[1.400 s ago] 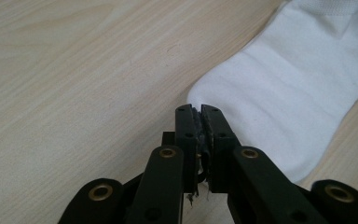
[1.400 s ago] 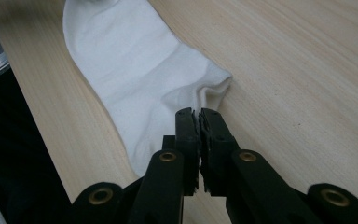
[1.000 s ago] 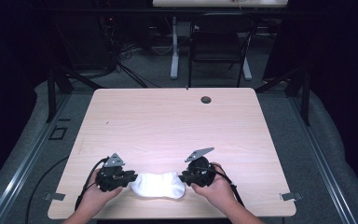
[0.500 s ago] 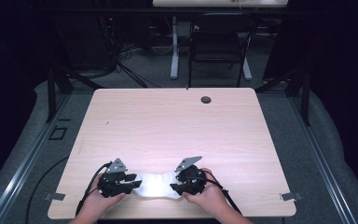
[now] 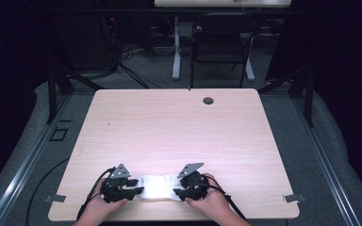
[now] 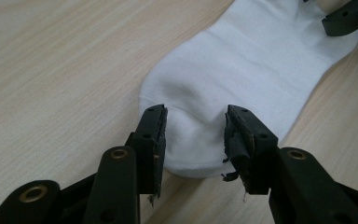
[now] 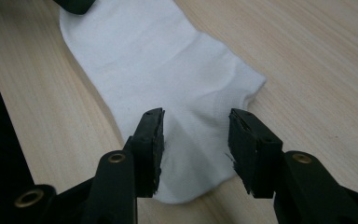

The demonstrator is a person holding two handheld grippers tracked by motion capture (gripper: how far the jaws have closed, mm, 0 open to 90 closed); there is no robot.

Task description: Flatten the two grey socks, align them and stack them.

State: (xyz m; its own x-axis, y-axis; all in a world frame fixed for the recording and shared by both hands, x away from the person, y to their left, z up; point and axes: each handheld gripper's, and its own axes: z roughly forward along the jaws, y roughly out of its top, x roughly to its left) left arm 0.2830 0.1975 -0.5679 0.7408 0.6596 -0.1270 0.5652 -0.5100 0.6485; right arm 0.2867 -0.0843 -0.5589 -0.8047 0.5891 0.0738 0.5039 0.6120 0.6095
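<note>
In the high view a white sock (image 5: 158, 187) lay flat near the table's (image 5: 179, 127) front edge between left gripper (image 5: 134, 190) and right gripper (image 5: 178, 192), seemingly untouched, while each gripper view showed jaws apart, just opened, straddling a sock end.

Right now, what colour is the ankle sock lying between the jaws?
Plain white sock, clearest in the left gripper view.

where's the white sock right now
In the high view the white sock lies flat near the table's near edge, between the left gripper and right gripper, one end between each pair of open jaws.
</note>
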